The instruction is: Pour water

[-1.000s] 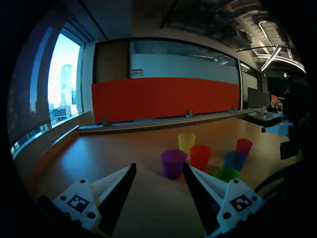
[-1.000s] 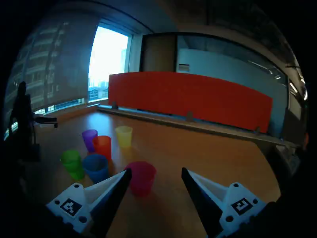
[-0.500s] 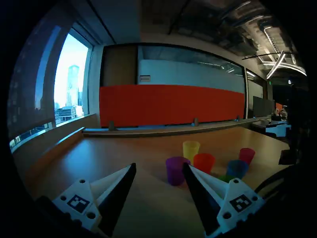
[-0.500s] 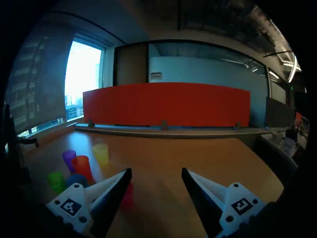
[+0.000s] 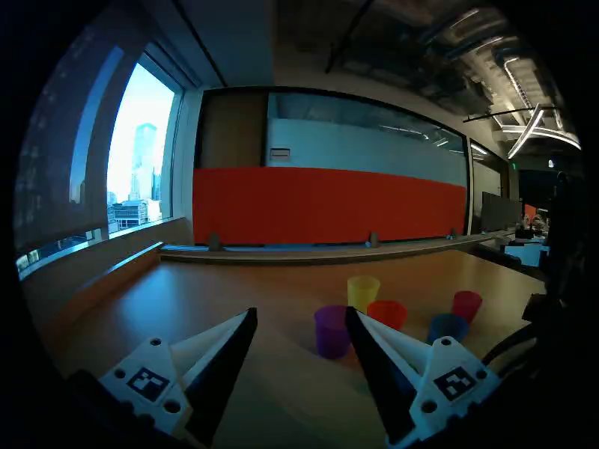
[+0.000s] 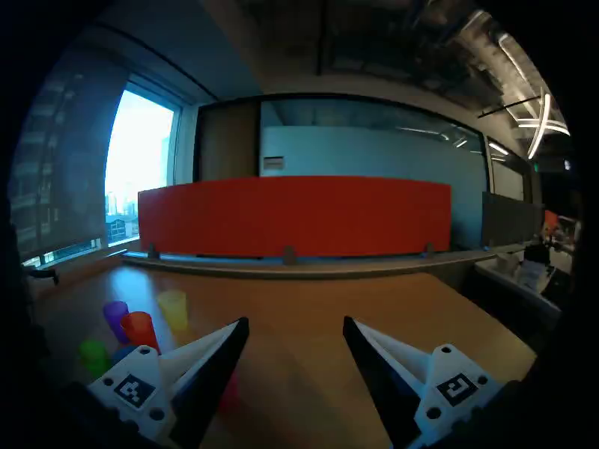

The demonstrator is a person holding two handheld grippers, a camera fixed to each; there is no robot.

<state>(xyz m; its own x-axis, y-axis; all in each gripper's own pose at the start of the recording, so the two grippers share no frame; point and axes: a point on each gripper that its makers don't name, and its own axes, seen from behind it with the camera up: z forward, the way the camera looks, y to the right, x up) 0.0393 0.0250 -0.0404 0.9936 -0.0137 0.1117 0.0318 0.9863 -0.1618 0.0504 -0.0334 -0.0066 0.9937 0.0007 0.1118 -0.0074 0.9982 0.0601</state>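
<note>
The left tongs (image 5: 299,316) stand wide open low over the brown wooden worktop (image 5: 224,295) in the left gripper view, with nothing between their white, black-edged fingers (image 5: 217,358). Just past the tips a translucent purple plastic cup (image 5: 332,331) stands upright, the nearest of a cluster. An orange plastic cup (image 5: 389,313) is just beside it to the right, its lower part hidden behind one finger. A blue plastic cup (image 5: 448,327) and a magenta plastic cup (image 5: 466,304) stand further right. A yellow plastic cup (image 5: 363,290) stands behind the purple and orange ones. Whether any cup holds water cannot be told.

In the right gripper view the right tongs (image 6: 295,323) are just as wide open and grip nothing. The cluster sits off to their left, with a green plastic cup (image 6: 94,355) at its near edge.

Beyond the worktop's far edge a long red partition panel (image 5: 329,206) runs across, with a bright window (image 5: 138,179) to its left.
</note>
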